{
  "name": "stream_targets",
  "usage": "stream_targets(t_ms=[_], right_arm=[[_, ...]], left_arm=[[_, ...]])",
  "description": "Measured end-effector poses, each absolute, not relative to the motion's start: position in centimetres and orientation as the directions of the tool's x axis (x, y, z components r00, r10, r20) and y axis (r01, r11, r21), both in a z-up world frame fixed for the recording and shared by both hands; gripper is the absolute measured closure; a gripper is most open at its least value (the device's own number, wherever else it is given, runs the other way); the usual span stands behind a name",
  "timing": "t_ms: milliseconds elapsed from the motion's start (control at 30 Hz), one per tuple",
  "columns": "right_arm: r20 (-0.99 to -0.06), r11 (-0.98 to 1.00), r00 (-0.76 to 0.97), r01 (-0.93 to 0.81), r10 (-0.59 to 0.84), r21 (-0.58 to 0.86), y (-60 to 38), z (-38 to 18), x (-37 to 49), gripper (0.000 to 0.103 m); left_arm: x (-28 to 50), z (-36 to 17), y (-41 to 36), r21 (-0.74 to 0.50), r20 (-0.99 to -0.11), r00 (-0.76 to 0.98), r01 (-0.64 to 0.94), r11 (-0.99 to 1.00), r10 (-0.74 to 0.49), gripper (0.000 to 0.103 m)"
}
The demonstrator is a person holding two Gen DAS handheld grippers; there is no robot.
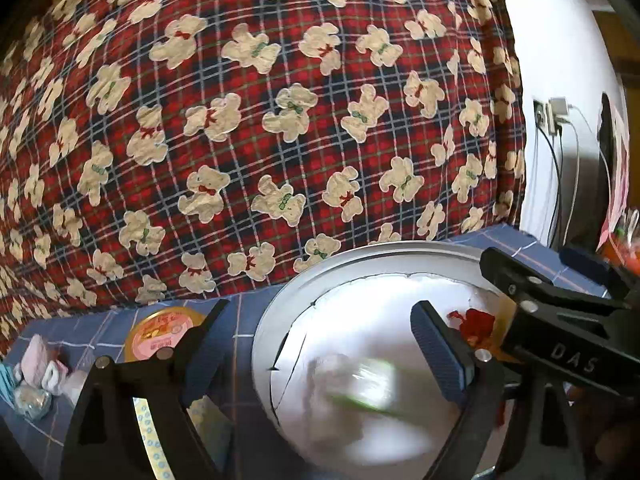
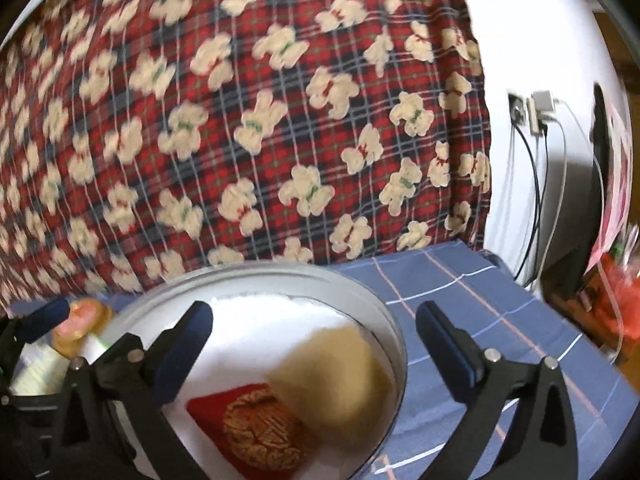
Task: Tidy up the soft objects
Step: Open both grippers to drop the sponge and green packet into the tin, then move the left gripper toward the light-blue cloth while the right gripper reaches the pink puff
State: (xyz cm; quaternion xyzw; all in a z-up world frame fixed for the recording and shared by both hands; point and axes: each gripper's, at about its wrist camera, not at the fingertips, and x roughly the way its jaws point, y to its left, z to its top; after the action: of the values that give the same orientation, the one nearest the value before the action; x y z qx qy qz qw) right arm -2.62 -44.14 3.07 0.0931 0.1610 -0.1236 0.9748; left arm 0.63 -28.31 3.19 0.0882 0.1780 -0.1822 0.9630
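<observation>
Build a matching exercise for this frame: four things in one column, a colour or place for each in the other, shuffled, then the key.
Things:
1. red pouch
2. round tin
3. big cushion
4. wall socket

Descriptions:
A. red plaid with cream bears
B. on the white wall, cables hanging from it
C. lying inside the tin, gold embroidery on top
D. silver rim, standing on the blue checked cloth

Pairs: 1-C, 2-D, 3-A, 4-B

**Two wrist views over one bowl**

Both cameras look forward and down, close over the bowl [image 1: 280,320] [image 2: 384,320], toward the plaid cloth [image 1: 280,120] [image 2: 240,120]. Left sits further left; each sees the other gripper [image 1: 560,312] [image 2: 36,324].
</observation>
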Motion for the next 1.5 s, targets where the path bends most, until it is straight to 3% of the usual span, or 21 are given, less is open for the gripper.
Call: stream_targets(t_ms=[133,433,667,967,1500], right_arm=[[-0.278,0.953,0.937,0.260,-0.211,0.153,-43.9,3.3,-3.6,0.000],[-0.091,0.923,0.922,0.382,-0.376,0.048,-42.0,3.9,-6.8,0.000],[-0.106,0.860,0.863,0.502,-0.493,0.093,-41.4,4.1,-8.6,0.000],[-0.121,0.884,0.887,0.457,-0.445,0.098,-37.8,4.2,-10.3,0.000],[-0.110,0.981,0.983,0.159,-0.147,0.112,-20.8,4.8,-7.6,0.000]], left_arm=[[0.2,3.7,-26.7,0.095,-0.344,0.890,0.351,0.932,-0.300,0.013],[-1.1,3.3,-21.4,0.104,-0.316,0.924,0.258,0.961,-0.214,0.013],[-3.4,2.6,-17.9,0.190,-0.260,0.950,0.227,0.955,-0.174,0.013],[-4.2,2.3,-12.2,0.257,-0.225,0.966,0.184,0.949,-0.127,0.013],[0.4,1.2,2.3,0.235,-0.290,0.951,-0.039,0.971,0.109,0.013]])
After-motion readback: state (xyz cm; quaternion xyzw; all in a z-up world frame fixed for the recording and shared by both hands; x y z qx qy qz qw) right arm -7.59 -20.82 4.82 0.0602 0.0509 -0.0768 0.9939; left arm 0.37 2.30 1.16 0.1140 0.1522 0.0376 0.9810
